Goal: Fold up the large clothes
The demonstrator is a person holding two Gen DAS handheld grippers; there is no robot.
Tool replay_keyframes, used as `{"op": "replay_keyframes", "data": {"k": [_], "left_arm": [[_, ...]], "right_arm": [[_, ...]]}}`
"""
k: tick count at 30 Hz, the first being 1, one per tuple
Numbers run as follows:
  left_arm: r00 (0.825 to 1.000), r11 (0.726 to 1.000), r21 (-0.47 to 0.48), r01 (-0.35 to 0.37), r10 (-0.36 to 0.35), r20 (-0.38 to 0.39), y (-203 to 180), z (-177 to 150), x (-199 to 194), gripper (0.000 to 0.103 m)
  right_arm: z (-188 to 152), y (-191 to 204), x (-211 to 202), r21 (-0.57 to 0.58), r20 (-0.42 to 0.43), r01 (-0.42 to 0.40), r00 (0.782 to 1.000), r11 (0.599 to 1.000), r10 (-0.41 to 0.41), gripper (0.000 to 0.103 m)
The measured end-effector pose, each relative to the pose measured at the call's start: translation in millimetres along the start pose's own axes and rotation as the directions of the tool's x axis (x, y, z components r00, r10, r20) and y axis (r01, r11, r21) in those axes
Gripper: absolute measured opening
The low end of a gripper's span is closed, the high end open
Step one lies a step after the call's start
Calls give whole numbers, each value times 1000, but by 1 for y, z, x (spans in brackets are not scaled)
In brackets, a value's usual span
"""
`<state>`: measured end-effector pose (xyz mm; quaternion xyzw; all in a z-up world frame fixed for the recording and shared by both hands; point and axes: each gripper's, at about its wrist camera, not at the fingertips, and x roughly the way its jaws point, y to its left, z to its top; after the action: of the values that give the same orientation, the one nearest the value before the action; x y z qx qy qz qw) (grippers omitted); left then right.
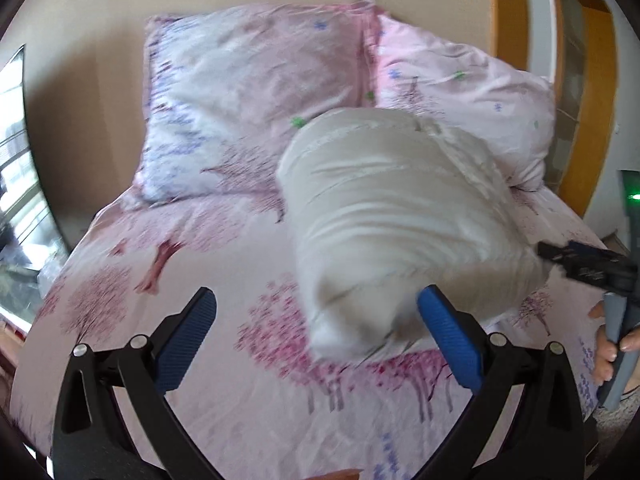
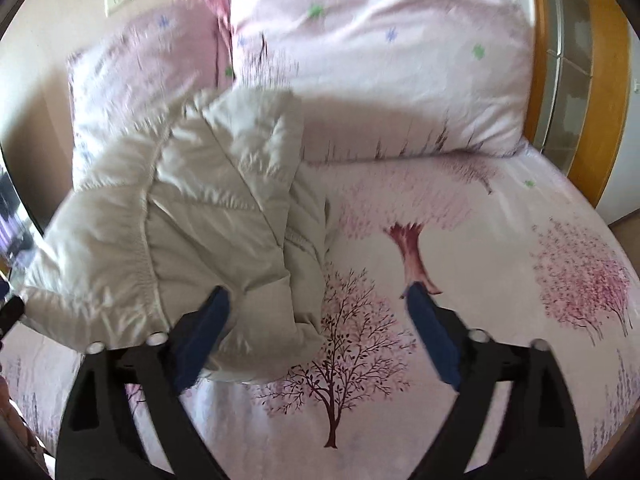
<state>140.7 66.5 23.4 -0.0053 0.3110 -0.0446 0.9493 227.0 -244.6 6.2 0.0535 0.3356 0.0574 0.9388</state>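
Note:
A beige padded jacket [image 1: 400, 220] lies folded into a thick bundle on the bed, its far end against the pillows. My left gripper [image 1: 316, 304] stands open at the bundle's near corner. Its right finger [image 1: 444, 332] is close beside the fabric, and the left finger hangs over bare sheet. In the right wrist view the jacket [image 2: 200, 208] shows its quilted panels and an elastic hem. My right gripper [image 2: 318, 294] is open wide. Its left finger [image 2: 212, 320] overlaps the bundle's near edge, and the right finger is above the sheet.
The pink tree-print sheet [image 2: 480, 260] covers the bed. Two matching pillows [image 1: 248, 92] [image 2: 380, 64] lean on the beige wall. A wooden door frame [image 1: 516, 16] stands at the right and a window [image 1: 16, 184] at the left. A hand [image 1: 608, 344] grips the other tool's handle at the bed's right edge.

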Motion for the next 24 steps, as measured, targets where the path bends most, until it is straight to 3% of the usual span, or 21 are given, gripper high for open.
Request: {"op": "replay_keyframes", "data": {"k": [2, 7, 12, 24], "left_arm": [[1000, 1000, -22, -4, 4, -2, 7, -4, -4, 101], [1000, 998, -56, -21, 21, -9, 19, -11, -9, 101], [997, 996, -42, -76, 75, -14, 19, -16, -11, 101], [994, 995, -41, -91, 88, -67, 18, -24, -11, 101]], "right_arm": [[-3, -1, -13, -1, 48, 2, 999, 1000, -2, 102], [-6, -2, -28, -7, 83, 21, 996, 1000, -20, 102], [-8, -1, -34, -16, 77, 41, 996, 999, -40, 102], [-23, 18, -44, -60, 34, 3, 999, 998, -1, 102]]}}
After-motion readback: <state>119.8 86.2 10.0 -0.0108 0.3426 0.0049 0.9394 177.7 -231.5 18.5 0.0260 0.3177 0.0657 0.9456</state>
